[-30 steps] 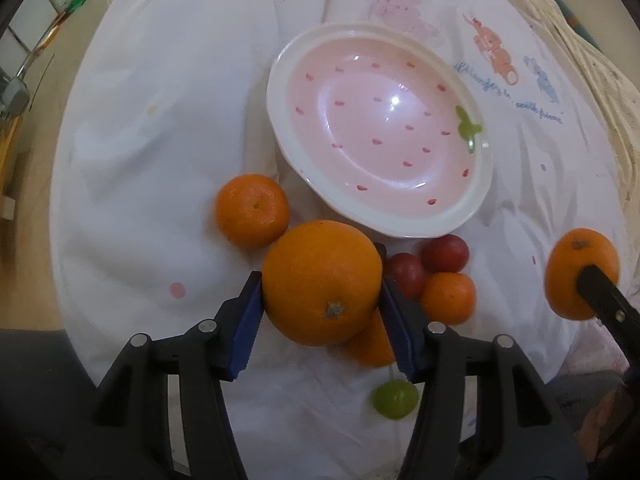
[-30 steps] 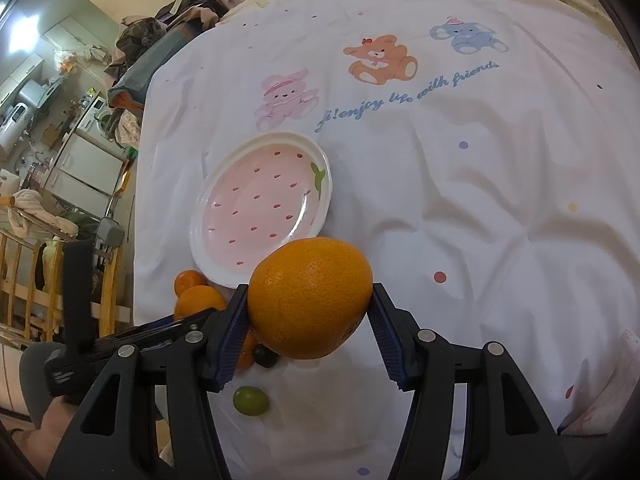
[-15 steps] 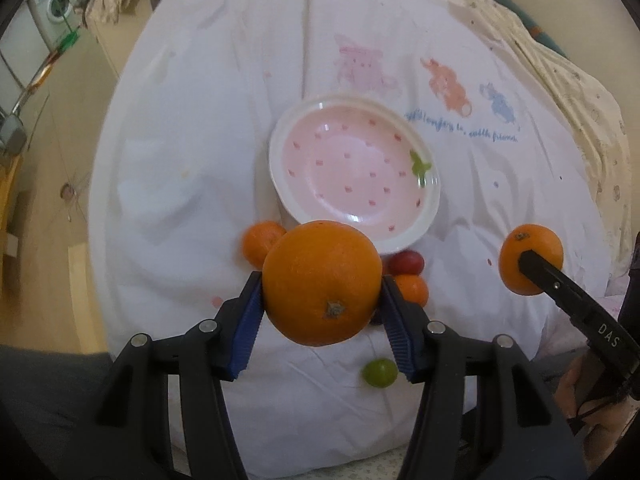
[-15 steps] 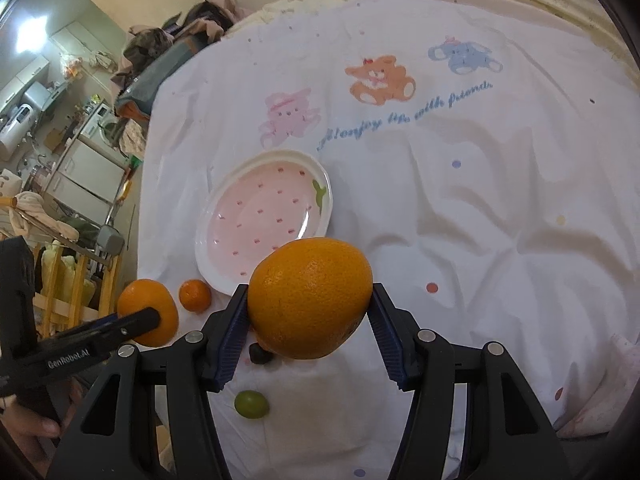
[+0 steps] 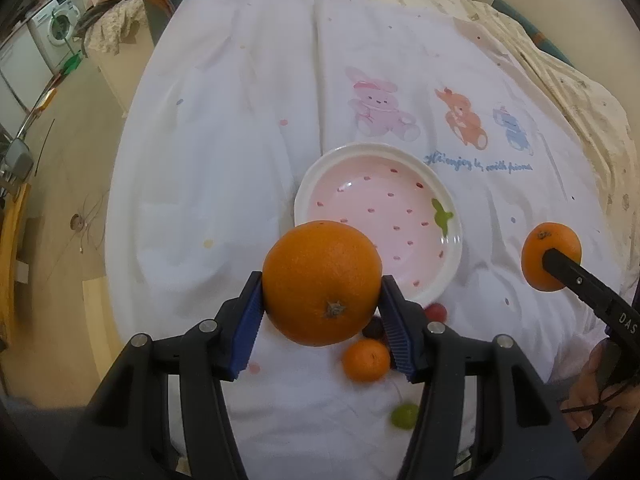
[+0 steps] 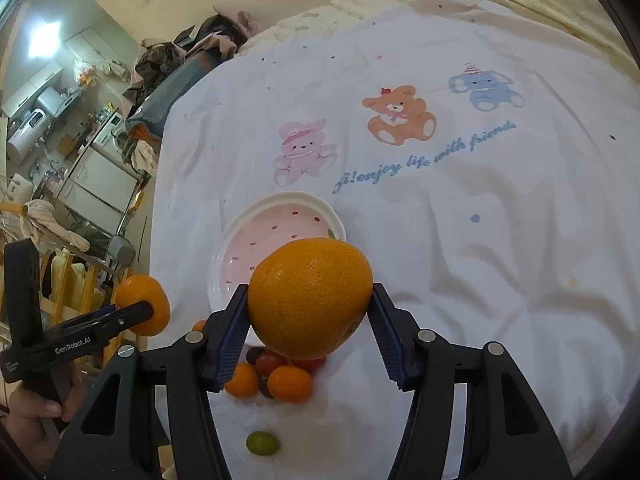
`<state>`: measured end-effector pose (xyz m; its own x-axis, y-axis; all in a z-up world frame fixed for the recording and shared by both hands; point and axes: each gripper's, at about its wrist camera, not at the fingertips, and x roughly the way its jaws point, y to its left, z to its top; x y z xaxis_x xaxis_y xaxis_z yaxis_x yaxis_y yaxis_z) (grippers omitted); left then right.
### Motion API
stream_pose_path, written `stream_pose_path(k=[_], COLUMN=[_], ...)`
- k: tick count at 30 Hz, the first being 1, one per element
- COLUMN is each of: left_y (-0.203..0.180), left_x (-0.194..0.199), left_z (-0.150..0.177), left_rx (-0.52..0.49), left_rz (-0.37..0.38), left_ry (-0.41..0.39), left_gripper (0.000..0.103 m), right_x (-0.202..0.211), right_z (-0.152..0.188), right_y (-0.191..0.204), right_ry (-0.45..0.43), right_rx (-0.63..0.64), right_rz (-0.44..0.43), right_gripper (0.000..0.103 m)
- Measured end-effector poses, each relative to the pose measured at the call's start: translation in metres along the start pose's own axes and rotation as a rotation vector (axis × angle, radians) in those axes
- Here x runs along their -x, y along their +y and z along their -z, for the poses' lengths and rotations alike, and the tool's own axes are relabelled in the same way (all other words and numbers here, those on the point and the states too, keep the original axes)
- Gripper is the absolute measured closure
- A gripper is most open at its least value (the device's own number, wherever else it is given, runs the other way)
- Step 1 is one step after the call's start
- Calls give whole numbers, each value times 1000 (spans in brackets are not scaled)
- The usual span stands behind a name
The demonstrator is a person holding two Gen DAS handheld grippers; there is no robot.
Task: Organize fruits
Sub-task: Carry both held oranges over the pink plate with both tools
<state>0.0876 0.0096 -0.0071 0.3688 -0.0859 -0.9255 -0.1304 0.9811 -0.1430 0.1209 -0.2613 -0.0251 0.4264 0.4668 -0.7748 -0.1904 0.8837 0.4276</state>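
My left gripper [image 5: 322, 300] is shut on a large orange [image 5: 322, 282] and holds it high above the bed, near the pink strawberry plate [image 5: 448, 276]. My right gripper [image 6: 308, 316] is shut on another large orange [image 6: 310, 296], also held in the air. Each gripper shows in the other's view with its orange: the right one in the left wrist view [image 5: 550, 256] and the left one in the right wrist view [image 6: 142, 306]. Small tangerines [image 6: 290, 384], red grapes [image 6: 270, 362] and a green grape [image 6: 262, 442] lie in front of the plate [image 6: 256, 248], which is empty.
The fruit lies on a white bedsheet [image 6: 440, 220] printed with cartoon animals. The bed edge drops to the floor on the left [image 5: 72, 208]. Shelves and household clutter [image 6: 60, 200] stand beyond the bed's left side.
Both grippers have risen well above the bed with their oranges; the plate and loose fruit look smaller and farther away. The left one's orange has lifted off the pile.
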Motion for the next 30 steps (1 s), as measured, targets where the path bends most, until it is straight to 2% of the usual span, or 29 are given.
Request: stream_pose_path(k=[11, 16, 25, 30], left_y=[-17, -23, -34, -30], left_x=[-45, -66, -98, -108], left_z=[-39, -50, -54, -55], left_rx=[-71, -92, -158, -147], left_rz=[-7, 17, 48, 64], left_ry=[22, 36, 55, 86], left_gripper=[51, 51, 50, 50], right_x=[-52, -79, -112, -127], right_z=[-32, -42, -54, -58], right_y=[-1, -2, -3, -6], right_ry=[62, 106, 156, 186], right_rx=[23, 33, 26, 12], right_rz=[-4, -2, -19, -30], right_gripper=[43, 43, 43, 43])
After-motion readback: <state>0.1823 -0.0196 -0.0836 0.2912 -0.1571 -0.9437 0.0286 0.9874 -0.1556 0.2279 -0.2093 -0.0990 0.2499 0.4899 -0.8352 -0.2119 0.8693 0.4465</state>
